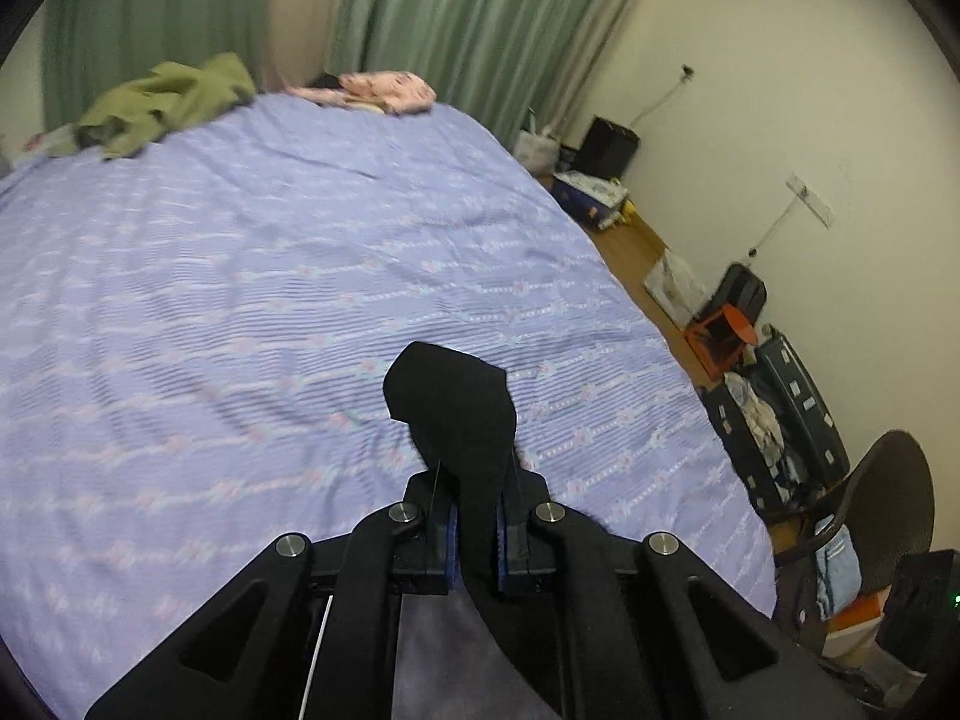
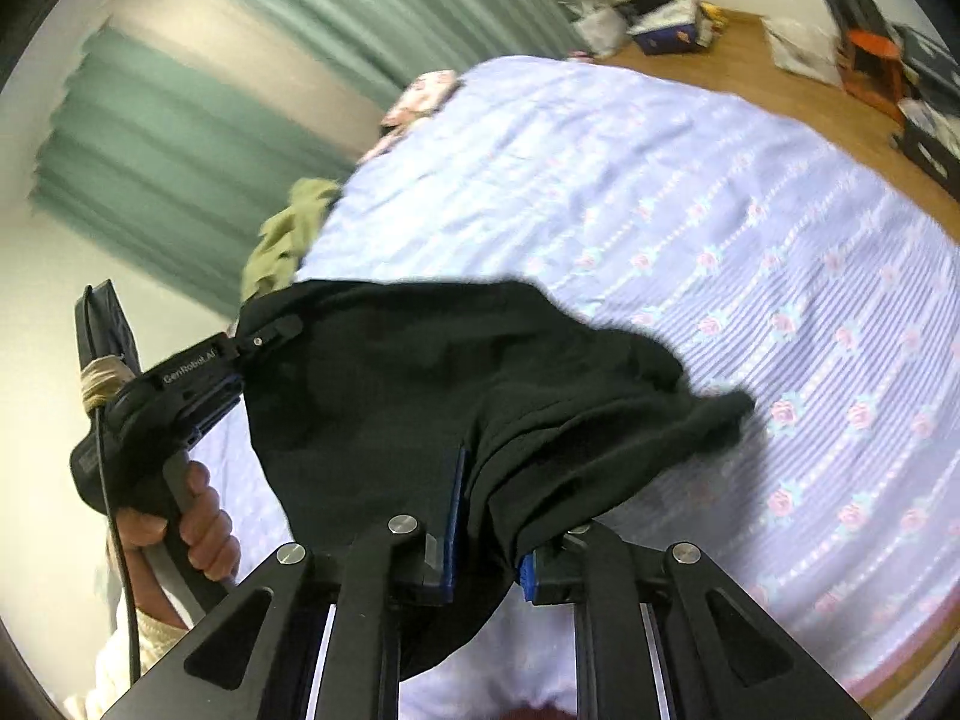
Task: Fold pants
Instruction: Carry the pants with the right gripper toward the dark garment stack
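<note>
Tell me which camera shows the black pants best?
The right wrist view: the black pants spread wide between both grippers above the bed. The left wrist view shows only a small flap sticking up from its jaws.

Lilac bedspread [image 1: 240,276], green curtains [image 1: 456,18] (drawn), olive garment [image 1: 162,102]

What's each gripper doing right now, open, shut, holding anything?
Left gripper: shut on the black pants.
Right gripper: shut on the same pants, held above the bed.

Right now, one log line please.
left tongs: shut on black pants | right tongs: shut on black pants | pants: lifted above bed
</note>
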Demonstrator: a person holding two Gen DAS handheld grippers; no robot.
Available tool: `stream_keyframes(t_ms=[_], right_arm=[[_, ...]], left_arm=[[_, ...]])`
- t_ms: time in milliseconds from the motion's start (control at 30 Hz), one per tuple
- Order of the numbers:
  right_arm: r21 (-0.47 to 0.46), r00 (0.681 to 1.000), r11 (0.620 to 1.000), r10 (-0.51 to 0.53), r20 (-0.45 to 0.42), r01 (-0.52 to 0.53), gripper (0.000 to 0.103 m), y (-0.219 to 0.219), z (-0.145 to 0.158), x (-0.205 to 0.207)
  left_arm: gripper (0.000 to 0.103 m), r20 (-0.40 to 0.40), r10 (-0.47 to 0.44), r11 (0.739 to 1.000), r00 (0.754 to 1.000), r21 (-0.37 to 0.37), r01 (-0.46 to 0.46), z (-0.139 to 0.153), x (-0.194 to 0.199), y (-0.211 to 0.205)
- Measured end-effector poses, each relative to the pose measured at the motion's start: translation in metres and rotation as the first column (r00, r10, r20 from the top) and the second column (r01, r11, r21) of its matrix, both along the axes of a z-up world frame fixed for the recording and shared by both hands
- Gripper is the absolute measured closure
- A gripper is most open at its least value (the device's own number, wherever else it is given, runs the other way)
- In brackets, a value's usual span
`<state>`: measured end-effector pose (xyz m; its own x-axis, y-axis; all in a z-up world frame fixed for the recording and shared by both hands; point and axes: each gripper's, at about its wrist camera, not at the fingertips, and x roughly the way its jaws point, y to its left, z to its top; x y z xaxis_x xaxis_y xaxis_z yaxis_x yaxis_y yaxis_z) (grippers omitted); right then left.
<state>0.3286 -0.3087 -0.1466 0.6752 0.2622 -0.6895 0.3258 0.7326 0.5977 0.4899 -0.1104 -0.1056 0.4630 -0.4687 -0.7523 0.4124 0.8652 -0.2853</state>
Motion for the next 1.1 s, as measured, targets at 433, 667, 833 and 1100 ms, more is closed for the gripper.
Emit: stream_keyframes(t_ms=[433,667,833,1100], right_arm=[[-0.062,0.935,0.941,0.338,0.102,-0.333,0.087,0.096,0.079,-0.067],[-0.044,0.869,0.881,0.472,0.148,-0.471,0.087,0.173,0.094,-0.095],[-0.038,0.814,0.827,0.558,0.161,-0.56,0.087,0.245,0.105,-0.112],[-0.102,0.801,0.822,0.569,0.186,-0.56,0.087,0.376,0.114,-0.15]], left_arm=[[0.093,0.096,0.242,0.969,0.966,0.031,-0.246,0.081,-0.151,0.145],[0.093,0.126,0.344,0.933,0.93,0.062,-0.354,0.105,-0.22,0.239],[0.093,0.137,0.406,0.911,0.904,0.026,-0.413,0.118,-0.265,0.321],[0.093,0.142,0.375,0.927,0.916,-0.05,-0.372,0.129,-0.289,0.452]])
